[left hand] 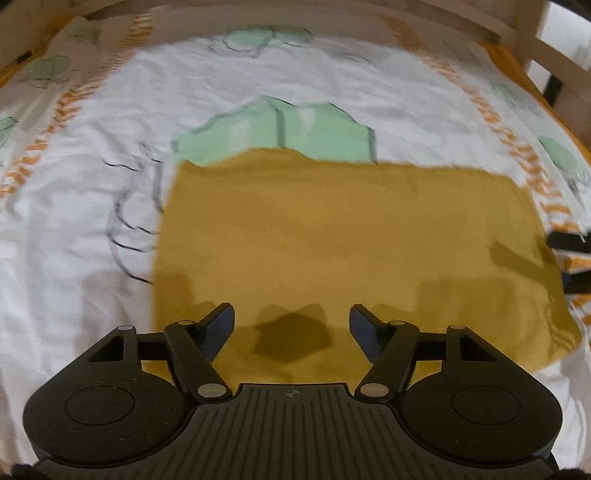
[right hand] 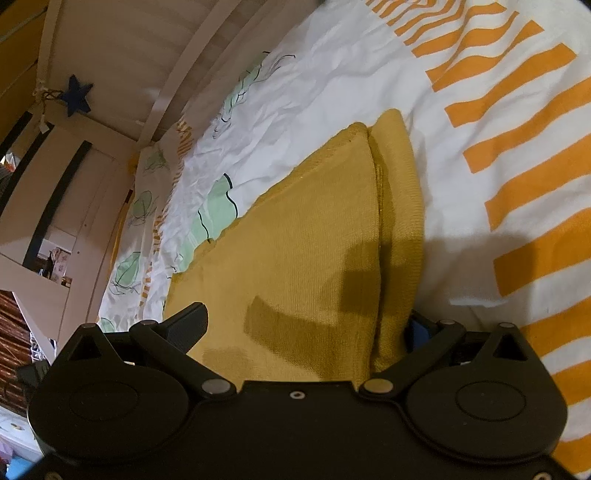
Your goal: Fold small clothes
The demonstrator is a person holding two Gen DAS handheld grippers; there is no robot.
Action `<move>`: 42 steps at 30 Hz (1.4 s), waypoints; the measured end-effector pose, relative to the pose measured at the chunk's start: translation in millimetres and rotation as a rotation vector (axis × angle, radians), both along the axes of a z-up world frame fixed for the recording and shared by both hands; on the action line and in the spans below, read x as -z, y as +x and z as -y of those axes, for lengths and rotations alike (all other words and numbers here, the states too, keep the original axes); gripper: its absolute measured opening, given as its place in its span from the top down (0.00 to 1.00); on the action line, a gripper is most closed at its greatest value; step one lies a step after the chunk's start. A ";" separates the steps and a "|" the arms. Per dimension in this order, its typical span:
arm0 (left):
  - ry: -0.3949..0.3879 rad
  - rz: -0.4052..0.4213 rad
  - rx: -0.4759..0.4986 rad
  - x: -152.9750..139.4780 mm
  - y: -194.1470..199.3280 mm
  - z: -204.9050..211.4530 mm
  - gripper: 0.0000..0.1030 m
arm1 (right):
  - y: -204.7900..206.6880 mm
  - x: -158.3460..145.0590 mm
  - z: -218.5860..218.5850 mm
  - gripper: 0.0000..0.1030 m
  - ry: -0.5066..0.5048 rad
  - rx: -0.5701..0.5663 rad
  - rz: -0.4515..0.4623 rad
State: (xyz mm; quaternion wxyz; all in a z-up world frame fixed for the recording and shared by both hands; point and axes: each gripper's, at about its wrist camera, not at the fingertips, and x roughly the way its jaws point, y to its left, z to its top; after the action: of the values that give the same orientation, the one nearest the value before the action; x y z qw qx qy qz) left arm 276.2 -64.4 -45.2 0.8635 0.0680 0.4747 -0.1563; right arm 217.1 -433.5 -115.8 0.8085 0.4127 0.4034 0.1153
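Observation:
A mustard-yellow knit garment [left hand: 332, 240] lies folded into a flat rectangle on a white bed sheet [left hand: 74, 221] with green shapes and orange stripes. My left gripper [left hand: 291, 325] hovers open and empty just above the garment's near edge. In the right wrist view the same garment [right hand: 295, 251] shows a folded layer over a lower layer. My right gripper [right hand: 306, 325] is open, tilted on its side, its jaws spread around the garment's near corner; the right finger is partly hidden behind the fabric.
A wooden bed rail [left hand: 517, 33] runs along the far side. The right wrist view shows white furniture [right hand: 74, 177] and a blue star [right hand: 75, 96] beyond the bed. Part of the right gripper [left hand: 570, 243] shows at the garment's right edge.

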 end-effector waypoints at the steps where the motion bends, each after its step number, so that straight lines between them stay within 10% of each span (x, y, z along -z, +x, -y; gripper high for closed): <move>1: 0.002 0.008 -0.009 -1.8 4.2 -6.3 0.34 | -0.1 -0.3 -0.2 0.00 -0.002 0.001 0.001; 9: 0.013 0.070 -0.076 -3.4 28.9 -41.8 0.34 | 1.7 -4.5 -6.9 0.06 -0.046 0.015 0.006; 18: -0.002 0.060 -0.098 -14.5 46.9 -66.1 0.35 | -10.8 -14.0 -13.3 0.72 -0.196 0.117 -0.021; 42: -0.056 0.032 -0.202 -42.1 59.2 -138.5 0.35 | 69.3 -100.7 -172.7 0.78 -0.264 -0.018 0.077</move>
State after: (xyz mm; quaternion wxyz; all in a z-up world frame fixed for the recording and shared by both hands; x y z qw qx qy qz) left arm 335.4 74.0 -3.1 0.8839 -0.0019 0.4607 -0.0806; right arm 286.4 -260.8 -15.1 0.8697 0.2943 0.3873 0.0839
